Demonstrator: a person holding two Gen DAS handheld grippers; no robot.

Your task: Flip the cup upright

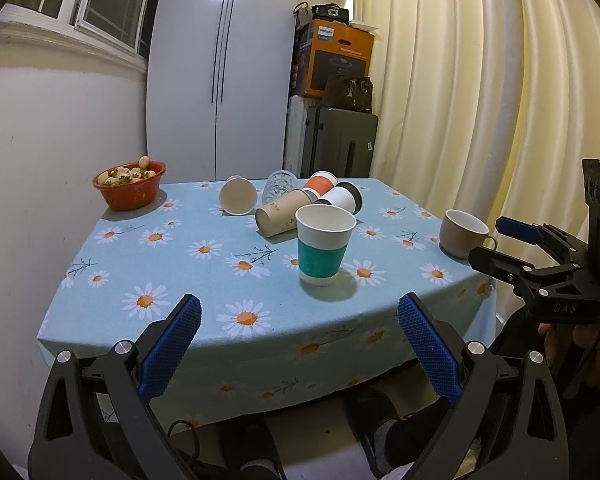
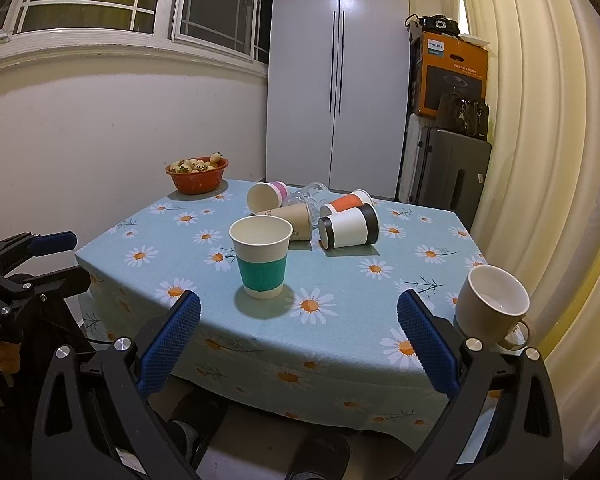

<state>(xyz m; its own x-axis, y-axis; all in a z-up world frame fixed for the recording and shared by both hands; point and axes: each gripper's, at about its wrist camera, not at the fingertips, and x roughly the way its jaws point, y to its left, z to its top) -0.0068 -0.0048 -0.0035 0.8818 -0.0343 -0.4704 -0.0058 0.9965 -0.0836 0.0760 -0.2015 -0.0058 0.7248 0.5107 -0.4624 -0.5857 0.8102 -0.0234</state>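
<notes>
A white and teal paper cup [image 1: 325, 249] stands upright near the table's front; it also shows in the right wrist view [image 2: 261, 256]. Behind it several cups lie on their sides: a brown one [image 1: 284, 216], a black and white one [image 2: 349, 226], an orange one [image 2: 346, 202], a pink one [image 2: 265, 197] and a clear glass [image 1: 279, 185]. A beige mug [image 2: 492, 305] stands upright at the right edge. My left gripper [image 1: 299, 344] is open and empty before the table's front edge. My right gripper [image 2: 298, 342] is open and empty, back from the table.
A red basket of small fruit [image 1: 130, 184] sits at the far left corner of the daisy tablecloth [image 1: 204, 280]. A white cabinet [image 1: 220, 68], suitcases and an orange box [image 1: 334, 58] stand behind. Curtains [image 1: 480, 100] hang on the right.
</notes>
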